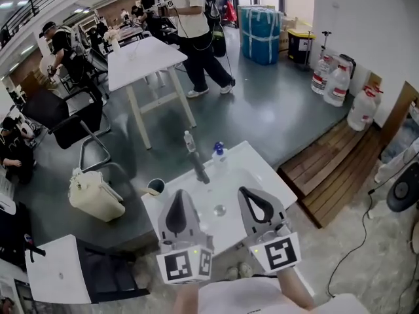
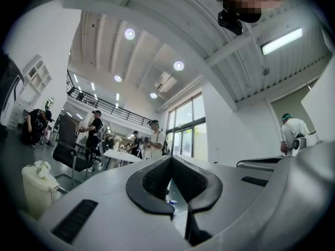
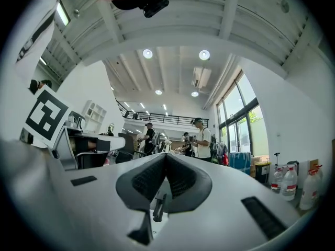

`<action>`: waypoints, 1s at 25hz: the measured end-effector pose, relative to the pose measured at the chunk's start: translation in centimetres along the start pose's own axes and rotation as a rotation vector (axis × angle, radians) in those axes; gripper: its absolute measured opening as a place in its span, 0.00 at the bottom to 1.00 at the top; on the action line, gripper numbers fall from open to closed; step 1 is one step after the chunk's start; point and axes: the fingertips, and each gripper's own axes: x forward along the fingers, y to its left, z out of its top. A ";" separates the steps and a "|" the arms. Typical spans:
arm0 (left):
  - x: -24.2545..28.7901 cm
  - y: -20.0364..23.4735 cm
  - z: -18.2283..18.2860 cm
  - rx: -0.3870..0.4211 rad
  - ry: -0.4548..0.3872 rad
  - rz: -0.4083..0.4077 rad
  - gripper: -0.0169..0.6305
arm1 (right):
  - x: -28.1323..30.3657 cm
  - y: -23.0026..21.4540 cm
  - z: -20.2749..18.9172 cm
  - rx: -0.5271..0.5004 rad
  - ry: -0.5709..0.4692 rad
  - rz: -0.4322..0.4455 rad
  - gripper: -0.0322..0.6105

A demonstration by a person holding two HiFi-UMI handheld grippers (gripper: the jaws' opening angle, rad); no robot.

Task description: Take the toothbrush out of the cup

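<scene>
The left hand-held gripper (image 1: 180, 195) has its jaws shut tip to tip with nothing between them, and the right hand-held gripper (image 1: 246, 192) beside it is closed and empty in the same way; both point forward over the white table (image 1: 262, 169). The cup (image 1: 156, 187) stands upright on the table's edge, just ahead and to the left of the left hand-held gripper's tips, apart from them. A pale bit juts from the cup's left rim, pointing away from both hand-held grippers; it is too small to tell whether it is the toothbrush, so its long axis cannot be read. The dark faucet (image 1: 200, 169) rises ahead between the two hand-held grippers, with a blue-capped bottle (image 1: 218, 154) just beyond it
</scene>
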 end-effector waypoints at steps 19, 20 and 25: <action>-6.2 9.1 4.0 0.134 -0.058 0.348 0.05 | 5.6 7.4 1.4 0.101 -0.100 0.279 0.07; -6.8 9.6 4.2 0.138 -0.059 0.368 0.05 | 5.7 7.9 1.4 0.108 -0.101 0.291 0.07; -9.0 11.8 4.8 0.159 -0.062 0.445 0.05 | 6.4 10.2 1.2 0.126 -0.101 0.345 0.07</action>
